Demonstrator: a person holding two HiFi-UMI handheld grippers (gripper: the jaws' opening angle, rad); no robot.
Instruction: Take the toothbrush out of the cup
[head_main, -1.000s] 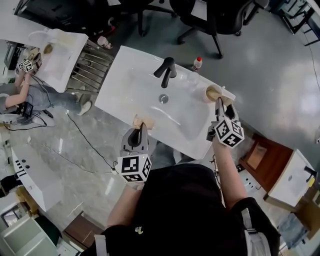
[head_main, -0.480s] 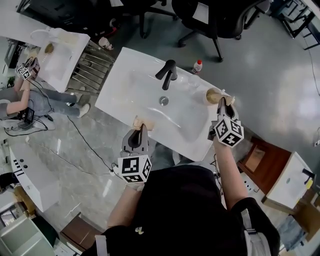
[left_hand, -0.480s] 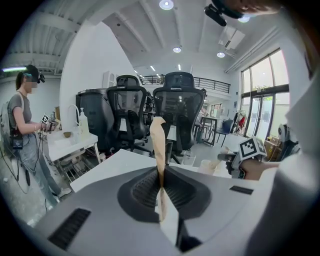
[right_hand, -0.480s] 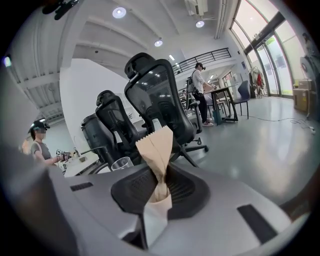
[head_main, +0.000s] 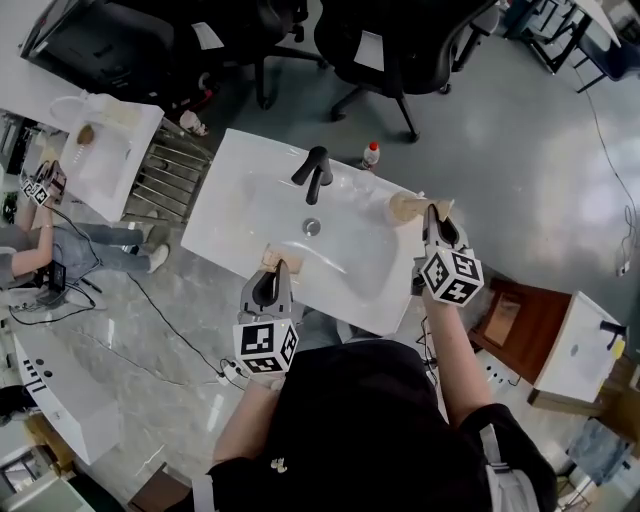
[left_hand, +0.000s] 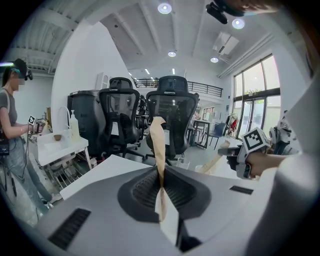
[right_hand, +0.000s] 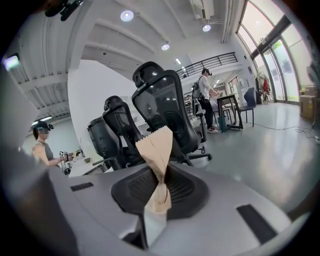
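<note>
At the left we see the left gripper (head_main: 275, 268) clenched on a tan paper packet (left_hand: 158, 142) at the near rim of the white sink (head_main: 250, 195). Further right, the right gripper (head_main: 433, 213) has just clamped onto the paper-wrapped toothbrush (right_hand: 156, 150), which slants down toward the tan cup (head_main: 402, 207) on the sink's right corner.

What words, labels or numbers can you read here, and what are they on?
None can be read.
Cubes on left gripper and right gripper: square patterns only, no letters.
Bottle behind the sink: label too small.
Paper wrappers in both grippers: no print shows.
</note>
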